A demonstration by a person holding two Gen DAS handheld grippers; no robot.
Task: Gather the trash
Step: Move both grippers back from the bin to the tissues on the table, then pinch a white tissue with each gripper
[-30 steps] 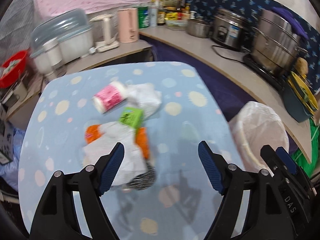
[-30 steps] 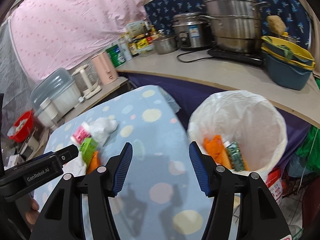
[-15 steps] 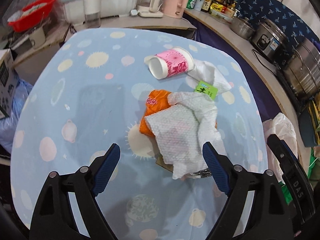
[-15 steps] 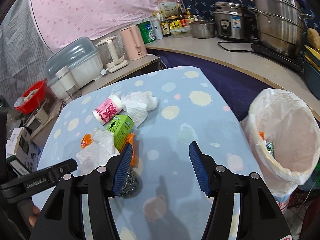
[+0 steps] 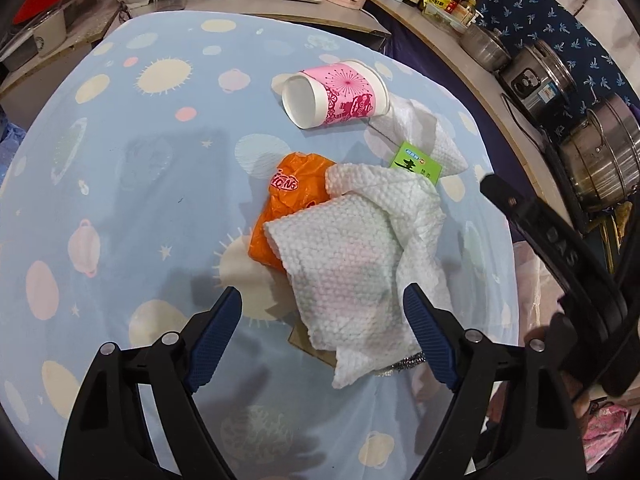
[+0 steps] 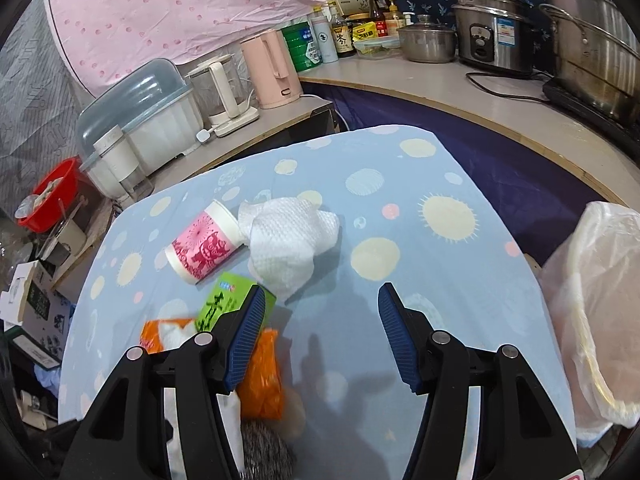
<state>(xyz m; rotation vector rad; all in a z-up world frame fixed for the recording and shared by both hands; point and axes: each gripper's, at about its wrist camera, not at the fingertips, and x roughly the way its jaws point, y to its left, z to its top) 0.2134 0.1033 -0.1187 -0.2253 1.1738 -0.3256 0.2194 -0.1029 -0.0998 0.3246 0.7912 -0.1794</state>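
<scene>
Left wrist view: most of the job is still ahead of me, as far as I can judge. The bench (image 5: pixel 120 208) carries a whole heap of trash, and the lined bin (image 6: pixel 600 288) stands off its right edge; I cannot see into it from here, so I can't say what it already holds.

Largest first. The big paper towel (image 5: pixel 352 256) lies right ahead of my left hand-held gripper (image 5: pixel 322 336), its near corner drooping between the fingers. Those jaws are wide apart and closing a little, with the pads not pressing the towel yet. Under the towel sits an orange bag (image 5: pixel 288 204), ahead and a bit left. A second towel (image 6: pixel 288 240) lies just beyond my right hand-held gripper (image 6: pixel 320 328), slightly left of centre. The pink cup (image 5: pixel 336 94) lies on its side well ahead of the left gripper, touching that second towel. The green box (image 6: pixel 228 304) is at the right gripper's left finger, partly hidden by it. A steel scrubber (image 6: pixel 264 448) sits below that finger.

My right hand-held gripper stands apart, nothing between its jaws.
</scene>
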